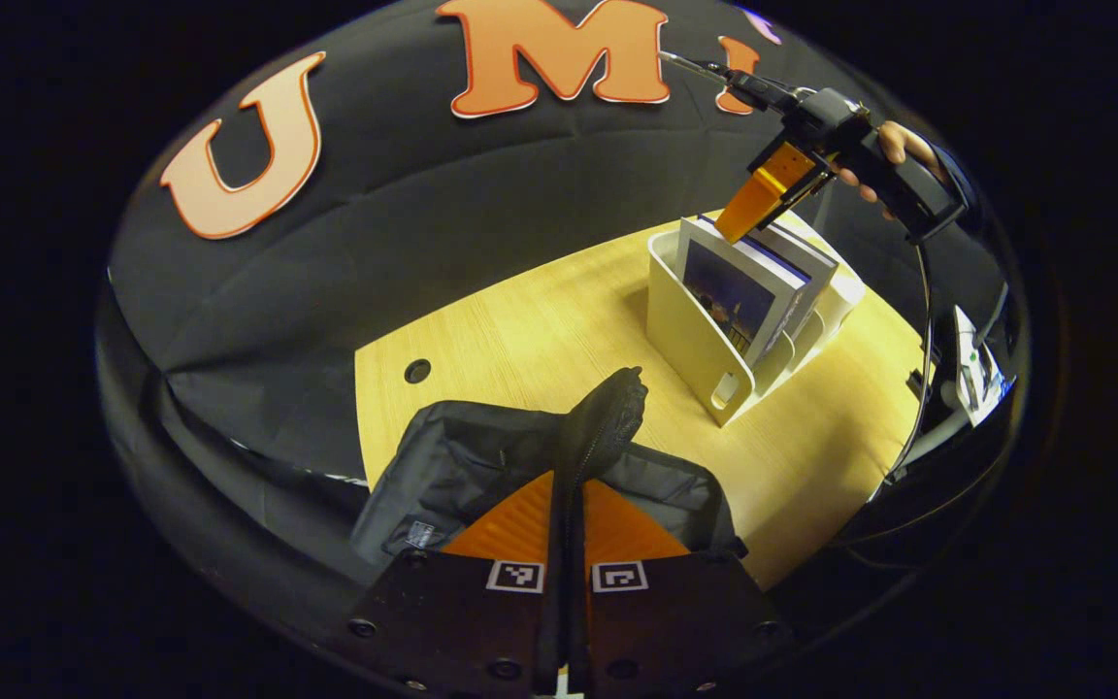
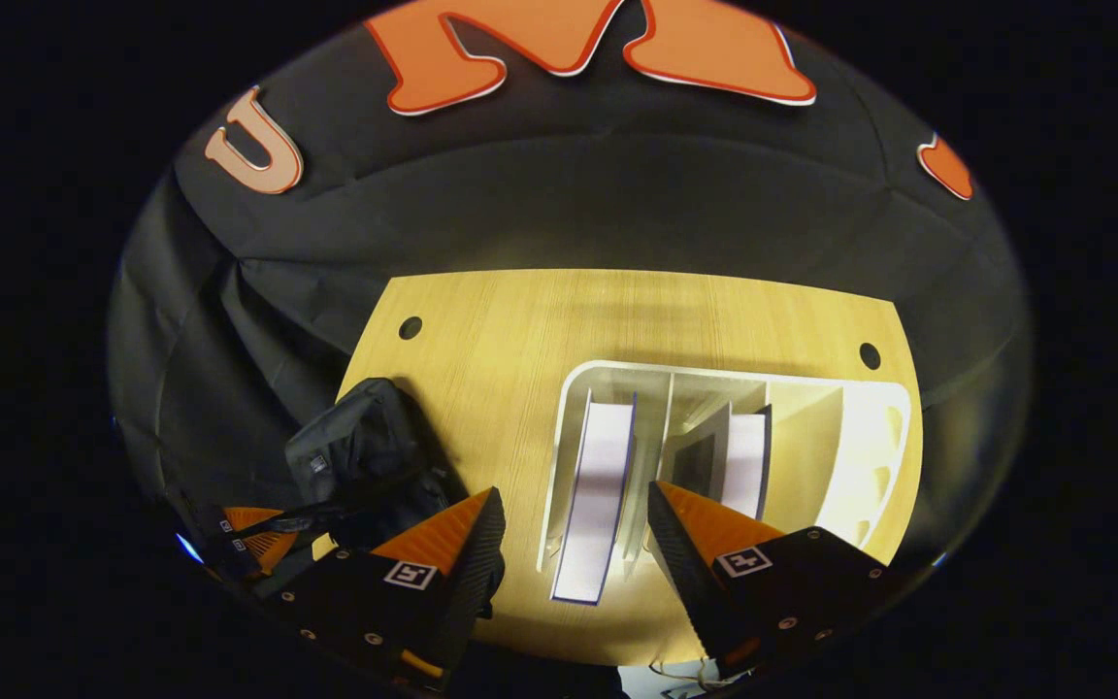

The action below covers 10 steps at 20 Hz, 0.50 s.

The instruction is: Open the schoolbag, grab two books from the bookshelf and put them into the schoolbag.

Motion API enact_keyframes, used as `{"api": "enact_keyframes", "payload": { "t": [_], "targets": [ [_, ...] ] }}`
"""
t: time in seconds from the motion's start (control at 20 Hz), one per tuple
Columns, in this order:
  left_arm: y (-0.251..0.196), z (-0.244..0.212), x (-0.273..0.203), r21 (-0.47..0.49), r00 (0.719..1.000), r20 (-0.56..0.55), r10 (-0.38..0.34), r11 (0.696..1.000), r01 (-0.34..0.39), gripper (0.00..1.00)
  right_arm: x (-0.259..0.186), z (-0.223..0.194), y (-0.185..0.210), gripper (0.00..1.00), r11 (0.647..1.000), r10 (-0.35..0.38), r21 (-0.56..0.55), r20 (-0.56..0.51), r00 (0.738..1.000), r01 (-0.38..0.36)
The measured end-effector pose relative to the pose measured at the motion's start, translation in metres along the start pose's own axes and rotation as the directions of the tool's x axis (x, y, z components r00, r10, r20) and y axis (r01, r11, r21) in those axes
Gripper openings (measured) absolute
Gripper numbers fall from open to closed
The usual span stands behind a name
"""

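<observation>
Schoolbag (image 1: 481,466) flap pinched, interior hidden

A recording booth: black cloth wall (image 2: 559,204) hangs beyond the right gripper (image 2: 574,529), behind a pale wooden table (image 2: 520,320) with cable holes (image 2: 411,327).

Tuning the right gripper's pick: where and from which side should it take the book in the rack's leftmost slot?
Grip the book by its top edge, coming straight down from above, one finger on each cover. It stands upright on edge in the bookshelf, and the divider walls seem to block its sides. The right gripper hangs open above it, fingers already straddling its thickness; the second book sits one slot over.
</observation>
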<state>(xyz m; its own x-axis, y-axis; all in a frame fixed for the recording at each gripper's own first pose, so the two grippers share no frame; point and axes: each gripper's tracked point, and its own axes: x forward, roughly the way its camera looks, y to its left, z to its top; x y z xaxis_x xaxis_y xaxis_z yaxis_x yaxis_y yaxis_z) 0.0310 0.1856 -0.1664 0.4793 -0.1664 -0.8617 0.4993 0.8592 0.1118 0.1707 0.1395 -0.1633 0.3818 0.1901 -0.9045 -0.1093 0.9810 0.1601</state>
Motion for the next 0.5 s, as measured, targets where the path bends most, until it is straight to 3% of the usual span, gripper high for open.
{"api": "enact_keyframes", "payload": {
  "t": [0.2,0.25,0.3,0.5],
  "targets": [
    [-0.005,0.001,0.002,-0.024,1.0,-0.017,0.019,1.0,-0.02,0.04,0.029,-0.004,-0.015,0.76,0.999,-0.032,0.023,-0.092,0.995,0.034],
    [-0.006,0.0,0.002,-0.034,0.999,-0.026,0.026,0.999,-0.027,0.04,0.034,-0.006,-0.017,0.63,0.999,-0.036,0.022,-0.114,0.993,0.039],
    [-0.007,0.0,0.003,-0.041,0.999,-0.033,0.029,0.999,-0.03,0.04,0.037,-0.007,-0.016,0.7,0.999,-0.036,0.021,-0.131,0.991,0.039],
    [-0.013,-0.001,0.008,-0.072,0.997,-0.07,0.033,0.997,-0.038,0.04,0.044,-0.013,-0.011,0.48,0.998,-0.031,0.056,-0.197,0.98,0.042]
  ]
}}
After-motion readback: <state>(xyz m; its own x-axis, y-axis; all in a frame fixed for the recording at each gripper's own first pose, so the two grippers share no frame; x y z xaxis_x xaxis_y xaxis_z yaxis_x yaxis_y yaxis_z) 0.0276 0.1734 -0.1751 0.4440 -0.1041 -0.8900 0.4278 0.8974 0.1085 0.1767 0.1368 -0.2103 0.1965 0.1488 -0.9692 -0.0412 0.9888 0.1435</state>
